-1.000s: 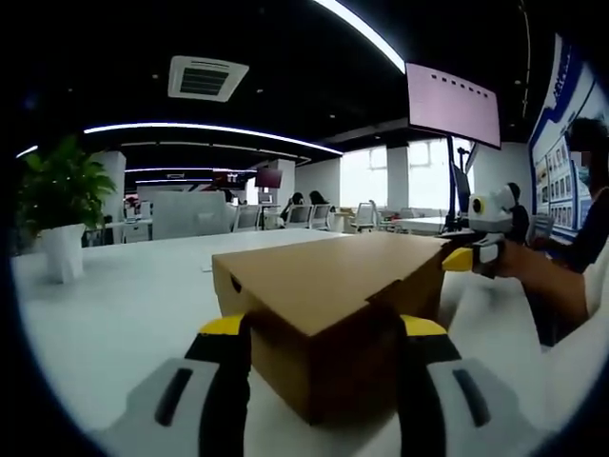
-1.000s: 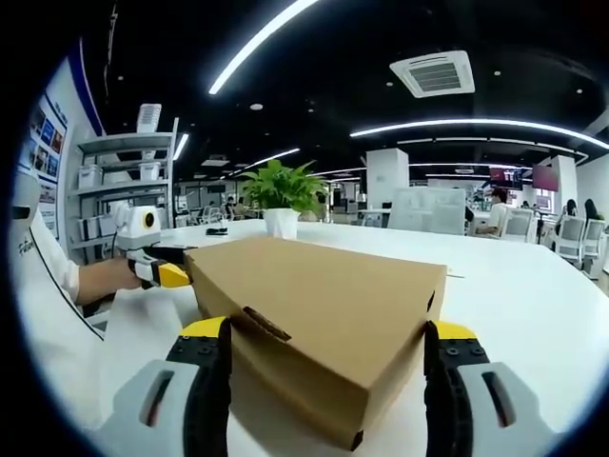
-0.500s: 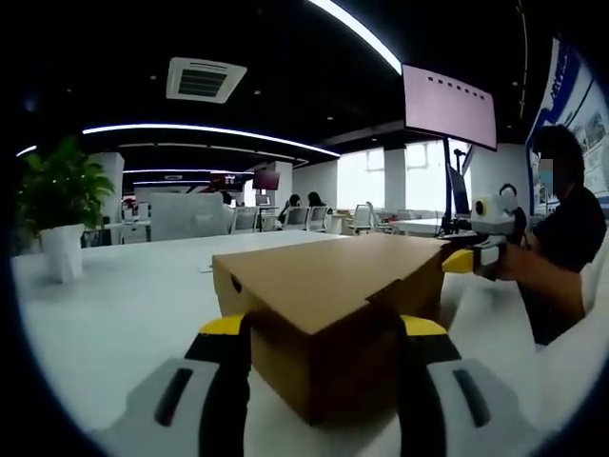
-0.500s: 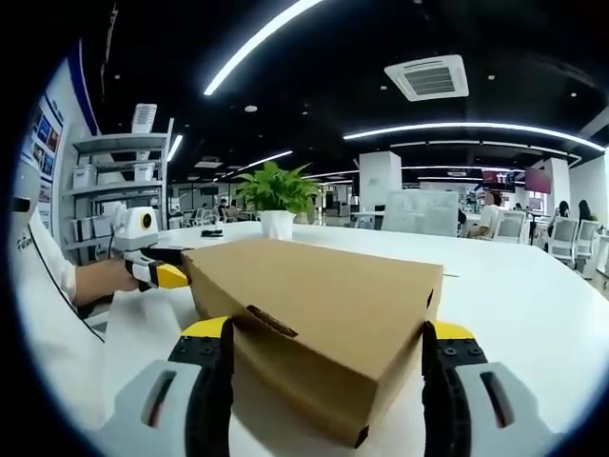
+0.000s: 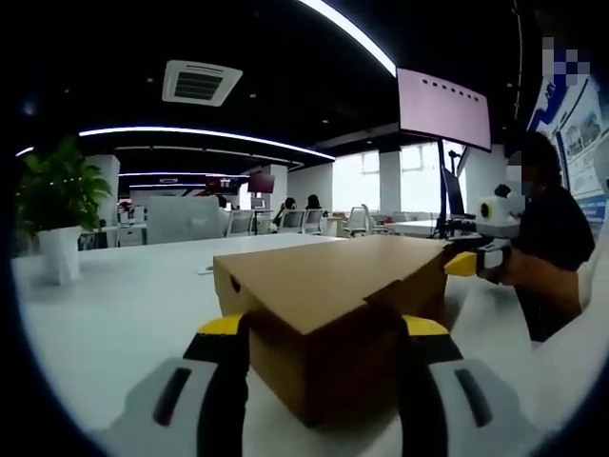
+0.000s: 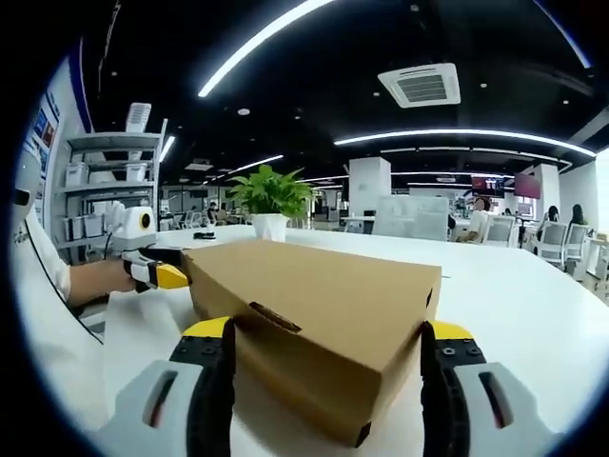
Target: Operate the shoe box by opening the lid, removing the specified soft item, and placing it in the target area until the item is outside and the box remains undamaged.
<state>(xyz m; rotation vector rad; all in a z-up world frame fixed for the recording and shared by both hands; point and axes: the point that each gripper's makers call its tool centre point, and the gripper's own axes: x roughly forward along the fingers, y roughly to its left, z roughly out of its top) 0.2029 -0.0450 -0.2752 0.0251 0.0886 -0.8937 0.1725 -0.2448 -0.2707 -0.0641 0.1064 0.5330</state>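
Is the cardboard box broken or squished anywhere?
No damage shows. The box sits flat on the white table with its lid shut and its corners sharp. The small tab at its front edge looks like part of the lid.

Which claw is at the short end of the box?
The left gripper: its jaws straddle the box's narrow end; the right gripper faces its long side.
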